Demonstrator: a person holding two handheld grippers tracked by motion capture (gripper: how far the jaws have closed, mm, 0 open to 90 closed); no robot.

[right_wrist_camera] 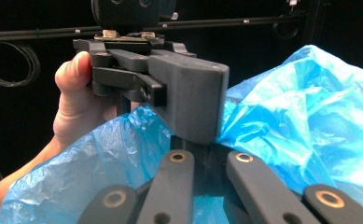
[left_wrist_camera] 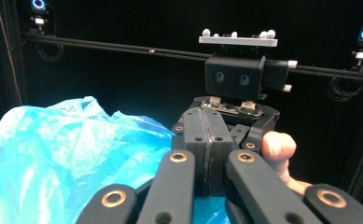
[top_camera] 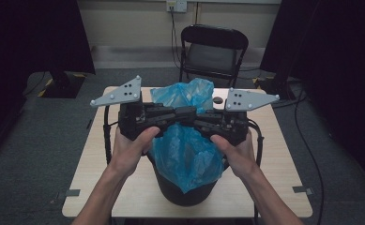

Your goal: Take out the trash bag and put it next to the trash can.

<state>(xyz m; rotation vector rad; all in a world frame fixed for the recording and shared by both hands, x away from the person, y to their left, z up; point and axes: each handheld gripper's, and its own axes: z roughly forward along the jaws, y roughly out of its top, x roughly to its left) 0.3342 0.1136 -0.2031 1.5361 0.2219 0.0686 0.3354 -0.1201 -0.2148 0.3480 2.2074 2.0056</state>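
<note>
Black folding chair [top_camera: 213, 49], perhaps grey carpet [top_camera: 44, 136]

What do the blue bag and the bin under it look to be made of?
The blue bag looks like thin plastic film: translucent, glossy, finely crinkled, with light showing through its folds. The black bin reads as rigid, smooth, dull plastic, though little of it shows. The left gripper and right gripper meet at the bag's top.

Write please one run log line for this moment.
left gripper: shut on blue bag | right gripper: shut on blue bag | bag above black bin
</note>
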